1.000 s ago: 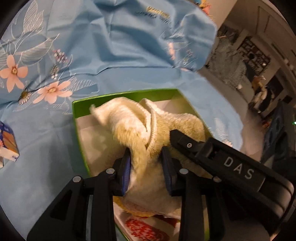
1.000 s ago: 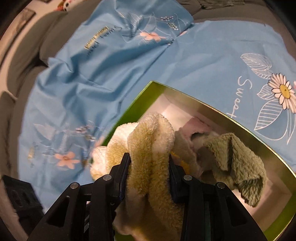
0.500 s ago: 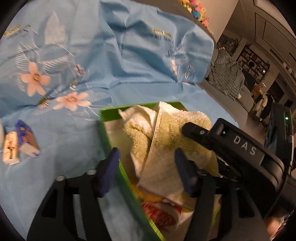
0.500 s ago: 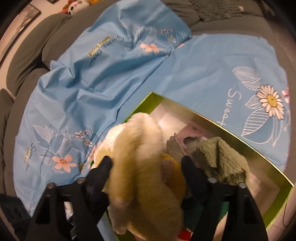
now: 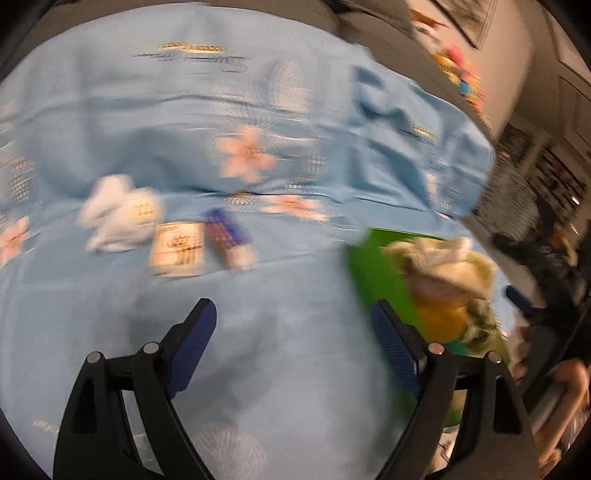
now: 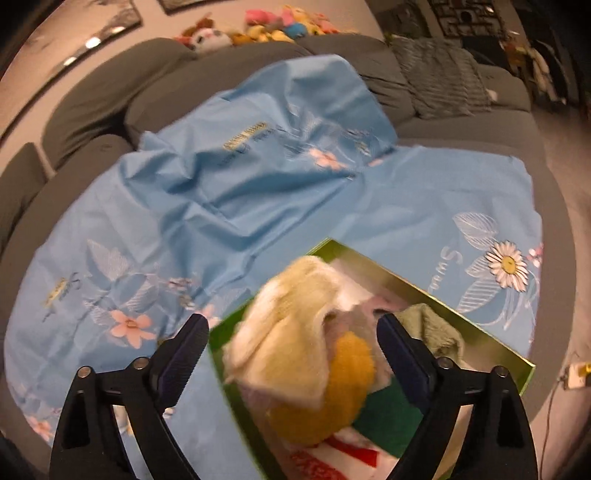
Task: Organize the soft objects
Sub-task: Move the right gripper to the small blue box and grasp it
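Note:
A green box on the blue cloth holds a cream towel, a yellow cloth and a grey-green cloth. My right gripper hangs above the box, its jaws opening wide with the towel lying loose below them. My left gripper is over bare blue cloth to the left of the box, its jaws opening with nothing between them. Further left lie a white soft object, a cream packet and a blue and white packet.
The blue flowered cloth covers a grey sofa. Plush toys sit along the sofa's back. A striped cushion lies at the right. A person's hand shows at the right edge of the left wrist view.
Both grippers let go of the cream towel, which now rests in the box. The left gripper swung left, off the box and over the cloth. The right gripper rose and opened wide.

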`<state>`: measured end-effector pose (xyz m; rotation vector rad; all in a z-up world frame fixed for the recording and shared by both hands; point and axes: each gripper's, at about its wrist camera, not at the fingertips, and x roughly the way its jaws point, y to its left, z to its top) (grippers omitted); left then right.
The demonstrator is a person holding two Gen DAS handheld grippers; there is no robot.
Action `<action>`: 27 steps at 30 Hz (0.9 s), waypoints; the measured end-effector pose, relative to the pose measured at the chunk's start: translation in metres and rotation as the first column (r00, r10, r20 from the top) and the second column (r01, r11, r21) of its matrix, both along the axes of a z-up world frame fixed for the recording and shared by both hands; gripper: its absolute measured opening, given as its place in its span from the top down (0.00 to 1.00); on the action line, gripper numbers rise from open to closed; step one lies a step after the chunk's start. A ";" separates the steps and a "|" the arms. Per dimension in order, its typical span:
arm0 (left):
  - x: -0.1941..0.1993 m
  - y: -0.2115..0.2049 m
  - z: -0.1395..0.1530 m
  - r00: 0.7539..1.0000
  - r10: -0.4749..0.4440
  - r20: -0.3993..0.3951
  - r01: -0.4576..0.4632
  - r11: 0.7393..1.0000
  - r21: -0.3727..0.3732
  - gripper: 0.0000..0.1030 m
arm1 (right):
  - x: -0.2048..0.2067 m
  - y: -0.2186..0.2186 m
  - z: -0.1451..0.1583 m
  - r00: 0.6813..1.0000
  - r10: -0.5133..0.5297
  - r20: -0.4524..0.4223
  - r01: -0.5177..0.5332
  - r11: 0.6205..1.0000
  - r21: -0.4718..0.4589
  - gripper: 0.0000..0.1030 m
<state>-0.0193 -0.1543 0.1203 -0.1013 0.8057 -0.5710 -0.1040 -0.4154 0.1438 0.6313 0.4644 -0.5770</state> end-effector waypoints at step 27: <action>0.009 0.185 -0.054 0.889 0.454 -0.066 -0.447 0.889 0.100 0.13 | 0.172 0.217 -0.063 0.817 0.509 -0.271 -0.570 0.783 -0.249 0.11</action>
